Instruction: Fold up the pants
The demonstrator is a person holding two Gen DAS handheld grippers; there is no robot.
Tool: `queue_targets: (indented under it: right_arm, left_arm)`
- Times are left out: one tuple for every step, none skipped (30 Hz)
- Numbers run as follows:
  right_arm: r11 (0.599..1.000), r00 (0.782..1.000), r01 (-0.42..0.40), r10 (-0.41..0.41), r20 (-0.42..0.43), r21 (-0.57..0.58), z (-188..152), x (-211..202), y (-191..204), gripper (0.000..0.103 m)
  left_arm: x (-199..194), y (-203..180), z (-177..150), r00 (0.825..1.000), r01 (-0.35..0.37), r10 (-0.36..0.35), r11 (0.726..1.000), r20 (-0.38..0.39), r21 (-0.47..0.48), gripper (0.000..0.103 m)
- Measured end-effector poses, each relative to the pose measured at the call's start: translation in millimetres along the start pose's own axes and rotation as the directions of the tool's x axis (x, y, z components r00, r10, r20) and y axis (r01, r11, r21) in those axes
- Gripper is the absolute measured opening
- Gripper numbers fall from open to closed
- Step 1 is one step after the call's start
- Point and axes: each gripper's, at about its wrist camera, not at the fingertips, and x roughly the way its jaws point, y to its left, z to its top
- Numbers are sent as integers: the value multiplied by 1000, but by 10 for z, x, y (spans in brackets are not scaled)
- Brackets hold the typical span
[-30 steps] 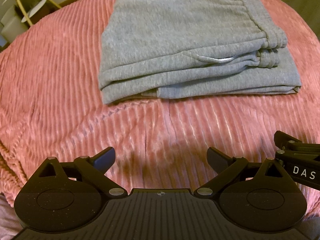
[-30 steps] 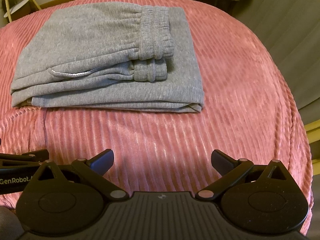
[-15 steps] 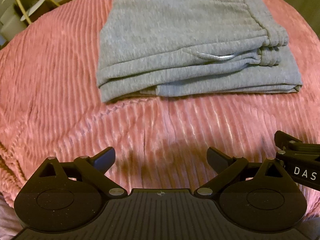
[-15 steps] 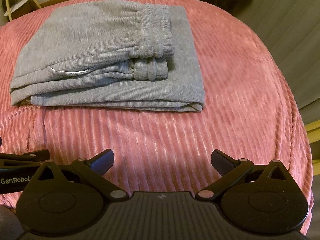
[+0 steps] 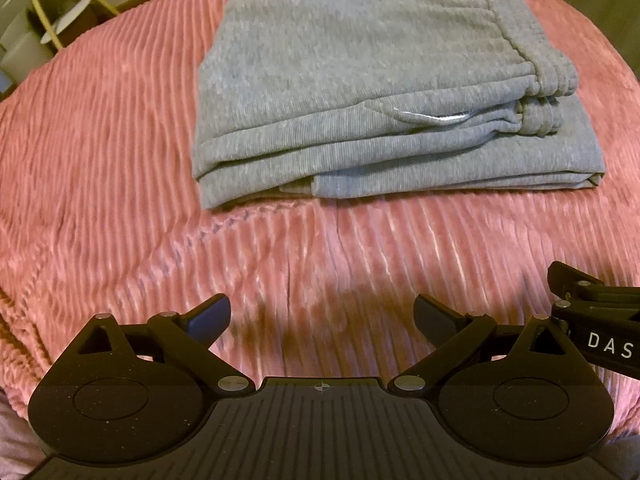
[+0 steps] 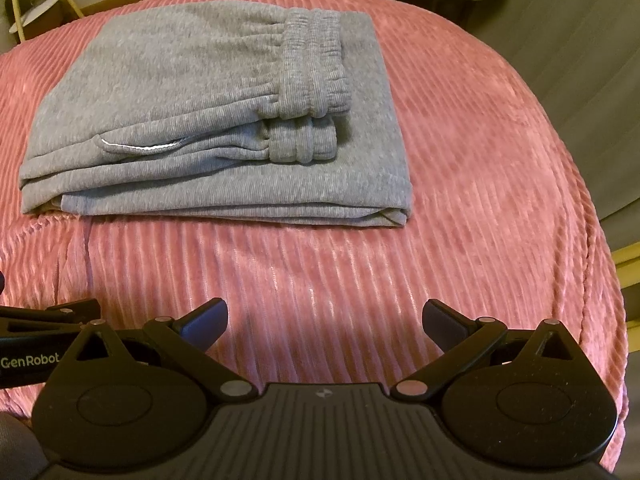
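A pink ribbed blanket [image 6: 460, 208] covers the bed, and the grey pants [image 6: 208, 128] lie folded in a stack toward its far edge, waistband on top. The left hand-held gripper [image 5: 322, 318] and right hand-held gripper [image 6: 325, 320] hover near the front edge, both spread wide and empty, well apart from the stack. A stray nudge could slide the layers askew on the plush ribs. A gold-legged stand [image 5: 52, 20] sits beyond the far left corner; nothing stands in the way.

Pink ribbed blanket [image 5: 120, 152] covering surface; white round stand with yellow legs [image 6: 38, 8] behind.
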Motion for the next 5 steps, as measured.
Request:
queue_targets:
  right_arm:
    - [1000, 1000, -1, 1, 0, 0, 1, 0, 0, 103]
    - [1000, 1000, -3, 3, 0, 0, -2, 3, -1, 103]
    - [1000, 1000, -5, 5, -1, 0, -4, 6, -5, 103]
    - [1000, 1000, -7, 7, 0, 0, -11, 7, -10, 103]
    - [1000, 1000, -9, 9, 3, 2, -21, 6, -15, 103]
  left_arm:
    - [-2, 1, -1, 1000, 0, 0, 1000, 2, 1, 101]
    - [-7, 1, -6, 1000, 0, 0, 1000, 4, 2, 101]
    - [-14, 4, -11, 1000, 1, -1, 1000, 8, 2, 101]
    - [-20, 3, -12, 1000, 3, -3, 1000, 12, 1, 101]
    - [-32, 1, -20, 1000, 2, -3, 1000, 21, 2, 101]
